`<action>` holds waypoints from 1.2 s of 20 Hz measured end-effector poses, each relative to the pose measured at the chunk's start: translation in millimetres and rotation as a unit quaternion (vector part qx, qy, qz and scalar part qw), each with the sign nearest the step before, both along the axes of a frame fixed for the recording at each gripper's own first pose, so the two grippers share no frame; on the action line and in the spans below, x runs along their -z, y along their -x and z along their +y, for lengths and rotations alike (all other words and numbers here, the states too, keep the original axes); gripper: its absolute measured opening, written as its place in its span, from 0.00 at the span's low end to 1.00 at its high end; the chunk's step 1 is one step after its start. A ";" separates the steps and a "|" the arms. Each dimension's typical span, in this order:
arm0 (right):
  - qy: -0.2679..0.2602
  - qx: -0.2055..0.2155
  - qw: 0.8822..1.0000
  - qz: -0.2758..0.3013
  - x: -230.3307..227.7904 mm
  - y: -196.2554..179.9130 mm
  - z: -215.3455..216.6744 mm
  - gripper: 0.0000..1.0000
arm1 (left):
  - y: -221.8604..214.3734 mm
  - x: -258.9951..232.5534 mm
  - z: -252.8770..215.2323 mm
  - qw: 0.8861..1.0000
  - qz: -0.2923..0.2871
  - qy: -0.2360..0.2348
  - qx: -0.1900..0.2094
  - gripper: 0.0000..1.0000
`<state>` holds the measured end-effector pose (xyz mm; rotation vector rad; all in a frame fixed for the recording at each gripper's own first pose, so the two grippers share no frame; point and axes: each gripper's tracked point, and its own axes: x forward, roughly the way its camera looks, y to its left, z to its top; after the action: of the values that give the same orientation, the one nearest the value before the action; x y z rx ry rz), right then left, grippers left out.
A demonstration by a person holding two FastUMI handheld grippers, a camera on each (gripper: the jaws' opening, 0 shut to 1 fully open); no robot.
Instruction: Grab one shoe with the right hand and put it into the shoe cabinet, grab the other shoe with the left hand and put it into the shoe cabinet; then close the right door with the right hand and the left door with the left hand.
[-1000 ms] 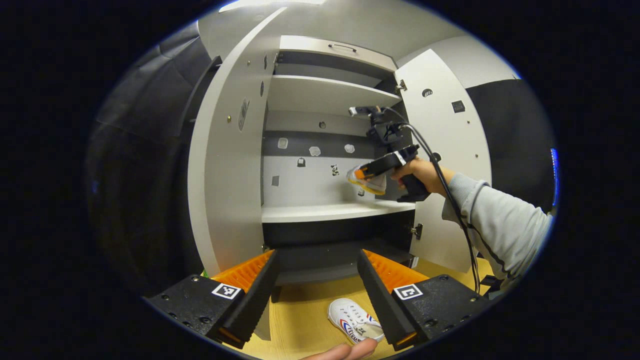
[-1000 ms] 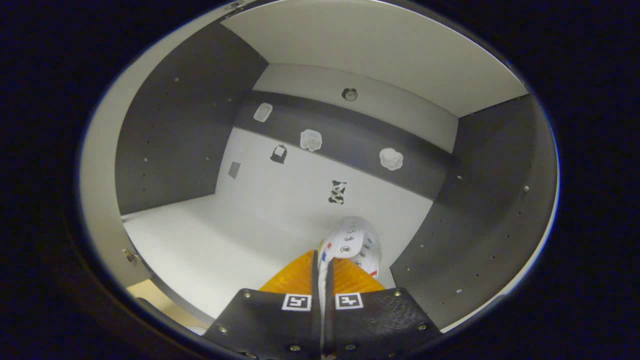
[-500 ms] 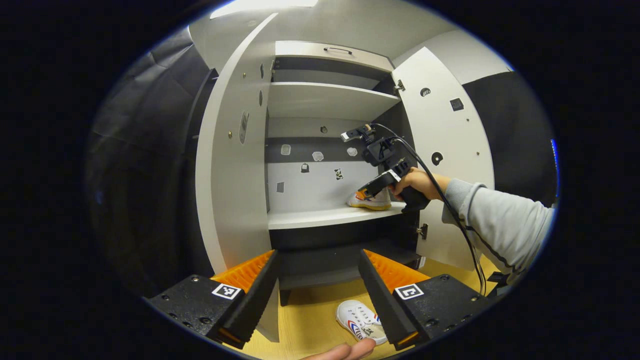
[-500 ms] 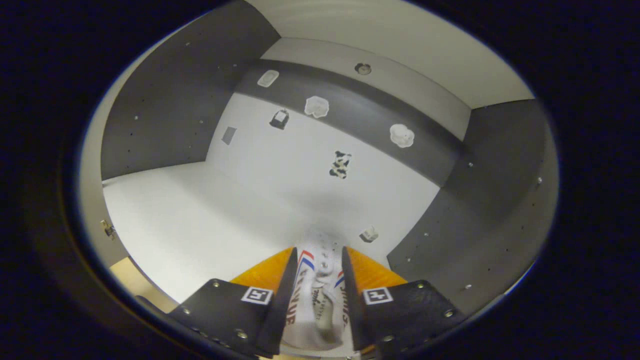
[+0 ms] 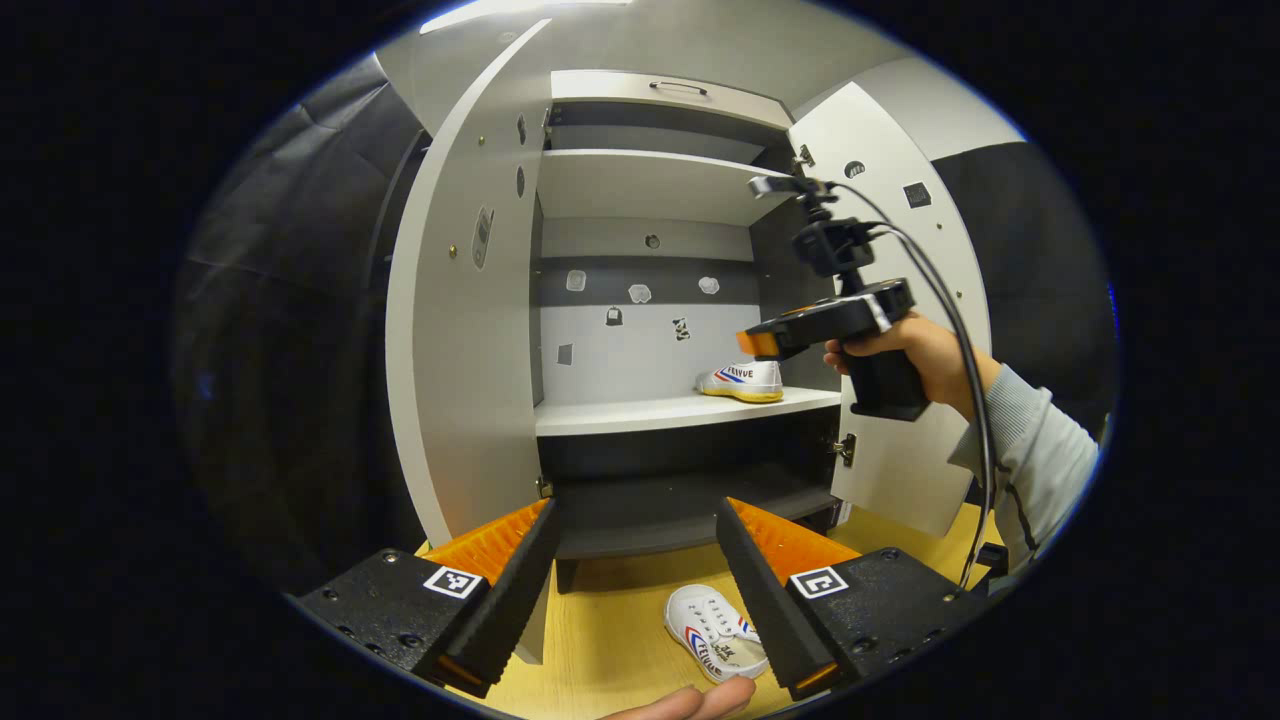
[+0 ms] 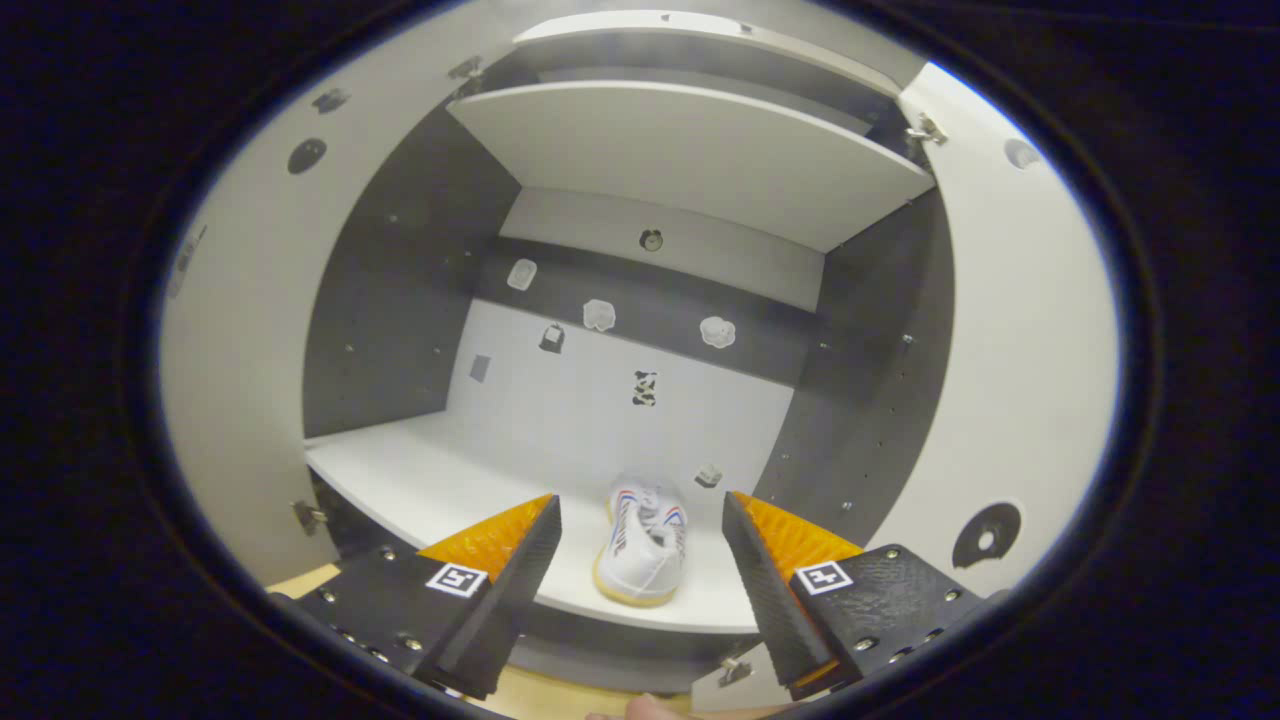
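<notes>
One shoe (image 5: pixel 742 381) sits on the middle shelf (image 5: pixel 640 415) of the cabinet (image 5: pixel 460 330), toward the shelf's right end, sole down. In the right gripper view the same shoe (image 6: pixel 645 540) lies near the shelf's front edge, heel toward the camera, between the spread fingers but farther off and touched by neither. The right gripper (image 6: pixel 640 545) has its jaws wide apart and holds nothing; in the left gripper view it (image 5: pixel 760 343) hangs in front of the cabinet's right side, above the shoe and clear of it, held by a hand (image 5: pixel 925 355) in a grey sleeve.

The other shoe (image 5: pixel 712 645) lies on the wooden floor (image 5: pixel 600 630) before the cabinet, just beside the left gripper's right finger; it may be partly hidden behind that finger. The left gripper (image 5: pixel 635 590) is wide open and empty, above the floor. Both doors stand open: left door (image 5: pixel 450 300), right door (image 5: pixel 900 230)
</notes>
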<state>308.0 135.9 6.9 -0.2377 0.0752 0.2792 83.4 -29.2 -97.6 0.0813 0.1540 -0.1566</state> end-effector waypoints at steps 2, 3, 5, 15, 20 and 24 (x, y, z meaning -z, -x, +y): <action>-0.020 -0.006 1.000 -0.014 -4.8 33.7 -5.0 0.96 | 4.9 10.0 -4.4 1.000 0.011 0.005 0.007 0.96; -0.031 -0.006 0.999 -0.033 -12.6 51.0 -7.7 0.96 | 7.6 14.5 -5.0 1.000 0.014 0.009 0.011 0.96; -0.046 -0.005 0.997 -0.057 -18.9 89.4 -10.9 0.96 | 13.0 27.1 -4.1 0.999 0.023 0.021 0.009 0.93; -0.104 0.061 0.989 -0.080 13.0 210.0 -48.3 0.96 | 23.9 87.1 4.2 0.998 0.037 0.045 0.016 0.96; -0.153 0.072 0.984 -0.058 27.6 252.0 -70.4 0.96 | 14.8 136.7 -4.0 0.996 0.086 0.036 0.012 0.97; -0.180 0.042 0.980 -0.067 18.2 275.8 -69.9 0.96 | 17.7 197.7 -30.3 0.984 0.166 0.044 0.036 0.97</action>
<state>32.2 66.0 -11.3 0.1074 -0.0992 0.1870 65.7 -59.5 -295.2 -0.0279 0.4777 -0.2486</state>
